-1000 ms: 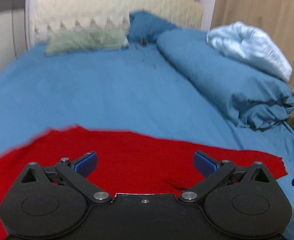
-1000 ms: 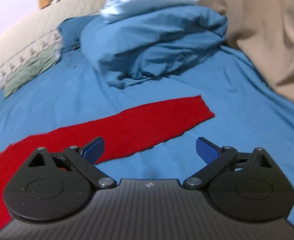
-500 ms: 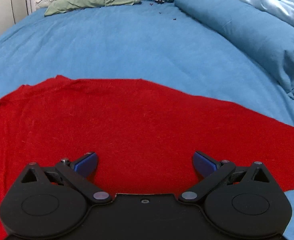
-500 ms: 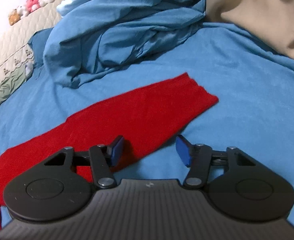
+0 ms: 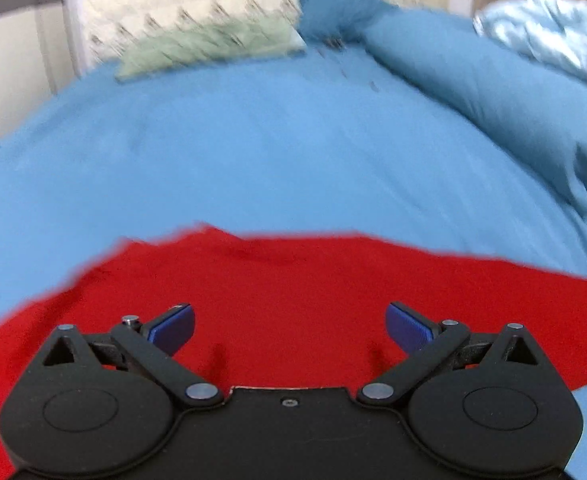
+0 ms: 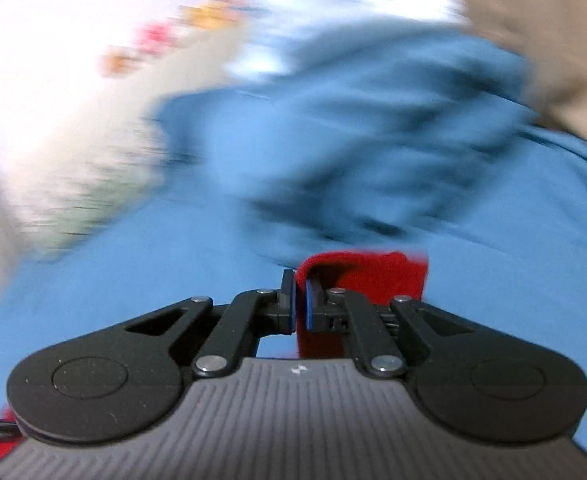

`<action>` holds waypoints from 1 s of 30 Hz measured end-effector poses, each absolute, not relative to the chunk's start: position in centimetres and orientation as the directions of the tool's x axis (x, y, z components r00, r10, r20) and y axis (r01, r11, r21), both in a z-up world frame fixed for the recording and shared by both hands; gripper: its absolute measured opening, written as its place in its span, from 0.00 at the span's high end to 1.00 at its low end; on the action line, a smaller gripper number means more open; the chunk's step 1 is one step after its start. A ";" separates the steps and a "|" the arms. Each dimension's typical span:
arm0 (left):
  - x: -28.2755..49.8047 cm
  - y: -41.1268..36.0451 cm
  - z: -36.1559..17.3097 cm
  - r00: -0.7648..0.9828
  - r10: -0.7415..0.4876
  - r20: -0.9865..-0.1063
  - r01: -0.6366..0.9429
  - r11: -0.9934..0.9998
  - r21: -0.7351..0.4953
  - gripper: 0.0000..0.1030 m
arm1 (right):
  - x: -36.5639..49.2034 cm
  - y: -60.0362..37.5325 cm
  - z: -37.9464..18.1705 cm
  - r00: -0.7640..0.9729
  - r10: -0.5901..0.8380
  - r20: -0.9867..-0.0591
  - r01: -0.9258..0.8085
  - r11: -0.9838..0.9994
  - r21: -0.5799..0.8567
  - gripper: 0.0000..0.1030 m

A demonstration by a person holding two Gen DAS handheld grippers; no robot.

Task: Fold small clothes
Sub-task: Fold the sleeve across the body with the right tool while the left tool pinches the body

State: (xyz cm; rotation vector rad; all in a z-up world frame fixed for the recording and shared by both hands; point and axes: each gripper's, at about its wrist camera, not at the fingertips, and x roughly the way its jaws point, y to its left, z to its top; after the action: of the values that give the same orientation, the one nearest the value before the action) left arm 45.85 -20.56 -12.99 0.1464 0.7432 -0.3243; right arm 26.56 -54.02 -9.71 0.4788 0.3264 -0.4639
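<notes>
The red garment (image 5: 313,300) is soft, matt knit cloth with a faintly fuzzy face. The bed (image 5: 253,152) wears smooth matt blue cotton-like sheeting. The pale blue quilt (image 5: 553,36) has a satiny sheen. The left gripper (image 5: 289,326) is matt black plastic with shiny metal rivets; its fingers (image 5: 407,326) carry ribbed blue pads.

You're working over a bed (image 5: 253,152) with a blue sheet; on it lie a red garment (image 5: 293,288), a green pillow (image 5: 209,46) and a bunched blue duvet (image 5: 493,92).

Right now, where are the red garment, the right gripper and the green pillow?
red garment (image 5: 293,292): left wrist view, flat middle of the cloth.
right gripper (image 6: 299,304): right wrist view, between pads pinching red cloth.
green pillow (image 5: 209,46): left wrist view, its blurred middle.
</notes>
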 end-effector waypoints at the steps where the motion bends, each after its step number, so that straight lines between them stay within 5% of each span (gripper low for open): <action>1: 45.6 -19.2 -12.1 0.710 -0.231 -0.666 0.323 0.946 0.015 0.00 | 27.9 -52.2 -8.3 0.880 -0.293 -0.373 0.428 0.829 0.361 0.81; 7: 44.7 -10.4 -9.2 0.747 -0.192 -0.636 0.206 0.977 -0.052 0.00 | 36.6 -37.7 -5.8 0.948 0.128 -0.291 -0.038 0.955 0.294 0.81; 11: 44.0 -5.7 -10.7 0.743 -0.160 -0.650 0.130 0.987 -0.095 0.00 | 40.8 -27.9 -12.4 0.859 0.281 -0.428 -0.208 0.955 0.212 0.81; 14: 44.4 -4.3 -12.8 0.701 -0.181 -0.690 0.138 0.983 -0.118 0.00 | 41.9 -23.4 -18.2 0.769 0.305 -0.562 -0.247 0.952 0.180 0.81; 17: 44.2 -4.4 -14.3 0.678 -0.218 -0.702 0.181 0.975 -0.127 0.00 | 41.5 -21.3 -20.8 0.740 0.299 -0.602 -0.265 0.953 0.147 0.80; 20: 44.2 -5.1 -14.9 0.661 -0.292 -0.692 0.246 0.954 -0.168 0.00 | 41.0 -21.4 -20.6 0.749 0.293 -0.594 -0.289 0.952 0.106 0.60; 22: 44.2 -5.8 -15.2 0.650 -0.338 -0.680 0.287 0.938 -0.192 0.00 | 40.0 -21.8 -20.0 0.764 0.283 -0.580 -0.294 0.953 0.077 0.22; 26: 44.6 -8.7 -16.0 0.611 -0.425 -0.668 0.403 0.893 -0.199 0.04 | 36.4 -24.4 -18.7 0.811 0.202 -0.550 -0.249 0.968 -0.012 0.18; 30: 45.4 -12.2 -17.7 0.549 -0.446 -0.707 0.505 0.851 -0.144 0.25 | 33.4 -26.9 -18.0 0.816 0.145 -0.560 -0.163 0.987 0.019 0.18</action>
State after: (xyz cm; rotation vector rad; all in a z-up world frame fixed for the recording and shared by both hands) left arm 45.39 -12.23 -17.68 0.0788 0.8136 -0.5633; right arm 33.38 -26.90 -18.03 -0.0306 0.5945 0.1640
